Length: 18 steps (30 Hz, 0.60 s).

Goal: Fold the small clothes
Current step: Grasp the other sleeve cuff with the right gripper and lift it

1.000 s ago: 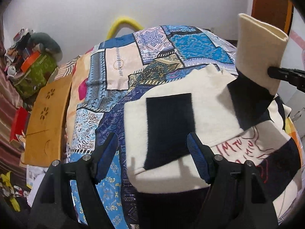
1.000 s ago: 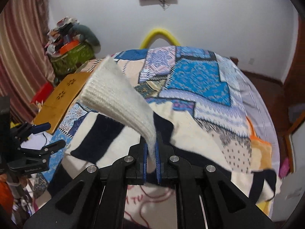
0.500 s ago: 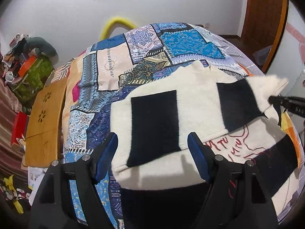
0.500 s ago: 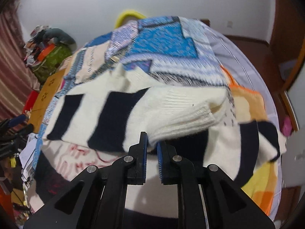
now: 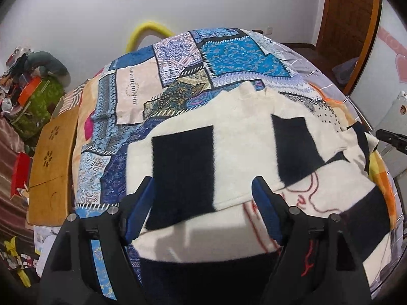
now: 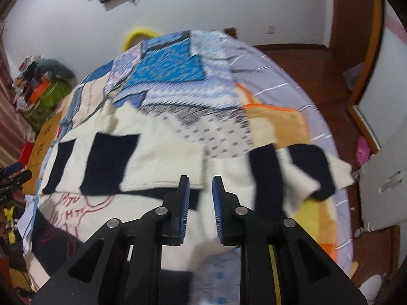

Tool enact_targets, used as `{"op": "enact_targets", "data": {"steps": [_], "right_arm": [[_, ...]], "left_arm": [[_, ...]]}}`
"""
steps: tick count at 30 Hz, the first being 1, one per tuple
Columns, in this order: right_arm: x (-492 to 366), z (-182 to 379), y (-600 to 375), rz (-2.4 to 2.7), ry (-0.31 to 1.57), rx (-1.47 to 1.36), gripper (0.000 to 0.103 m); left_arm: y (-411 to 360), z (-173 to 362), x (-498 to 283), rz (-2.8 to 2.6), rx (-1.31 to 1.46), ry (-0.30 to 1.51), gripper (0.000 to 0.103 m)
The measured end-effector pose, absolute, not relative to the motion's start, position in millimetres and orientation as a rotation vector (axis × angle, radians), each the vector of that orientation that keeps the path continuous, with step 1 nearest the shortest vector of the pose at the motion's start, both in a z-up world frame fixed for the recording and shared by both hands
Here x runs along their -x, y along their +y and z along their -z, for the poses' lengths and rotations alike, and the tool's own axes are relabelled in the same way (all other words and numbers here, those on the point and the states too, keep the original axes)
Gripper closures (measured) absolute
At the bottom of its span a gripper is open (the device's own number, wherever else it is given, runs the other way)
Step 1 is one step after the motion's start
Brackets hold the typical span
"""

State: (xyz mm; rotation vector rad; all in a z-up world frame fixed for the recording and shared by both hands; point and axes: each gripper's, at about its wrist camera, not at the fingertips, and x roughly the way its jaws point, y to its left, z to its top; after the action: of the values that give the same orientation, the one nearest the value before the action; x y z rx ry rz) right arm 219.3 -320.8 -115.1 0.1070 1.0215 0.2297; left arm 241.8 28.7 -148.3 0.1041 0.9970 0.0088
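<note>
A cream sweater (image 5: 241,139) with black blocks and red stitching lies on the patchwork bedspread (image 5: 178,76). Its sleeve (image 6: 165,160) is folded flat across the body. The other sleeve (image 6: 305,167) lies out to the right. My left gripper (image 5: 203,203) is open and empty, just above the sweater's near part. My right gripper (image 6: 201,198) is open and empty, just behind the folded sleeve's cuff. Its tip shows at the right edge of the left wrist view (image 5: 391,137).
A wooden board (image 5: 51,157) lies left of the bed, with a green bag and clutter (image 5: 33,96) behind it. A yellow hoop (image 5: 147,33) stands at the far end. A wooden door (image 5: 348,20), white cabinets (image 6: 386,167) and a pink shoe (image 6: 362,150) are to the right.
My right gripper carried the raised sleeve down across the sweater, opened and let it go. The sleeve now lies flat. My left gripper stayed open, shifting slightly.
</note>
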Motion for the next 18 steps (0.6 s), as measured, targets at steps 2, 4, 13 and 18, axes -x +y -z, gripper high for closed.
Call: {"op": "enact_targets", "data": {"steps": [2, 4, 13, 18], "right_arm": [[-220, 111, -334, -0.203, 1.007, -0.114, 0.078], [-219, 105, -353, -0.167, 0.985, -0.125, 0.068], [-229, 109, -424, -0.022, 0.972, -0.236, 0.057], [-236, 134, -450, 0.033, 1.02, -0.302, 0.057]], "left_arm": [[22, 148, -248, -0.003, -0.106, 0.993, 0.023], [15, 149, -255, 0.005, -0.107, 0.995, 0.023], [-7, 160, -285, 0.029, -0.106, 1.025, 0.022], [-11, 171, -298, 0.03, -0.102, 1.053, 0.021]]}}
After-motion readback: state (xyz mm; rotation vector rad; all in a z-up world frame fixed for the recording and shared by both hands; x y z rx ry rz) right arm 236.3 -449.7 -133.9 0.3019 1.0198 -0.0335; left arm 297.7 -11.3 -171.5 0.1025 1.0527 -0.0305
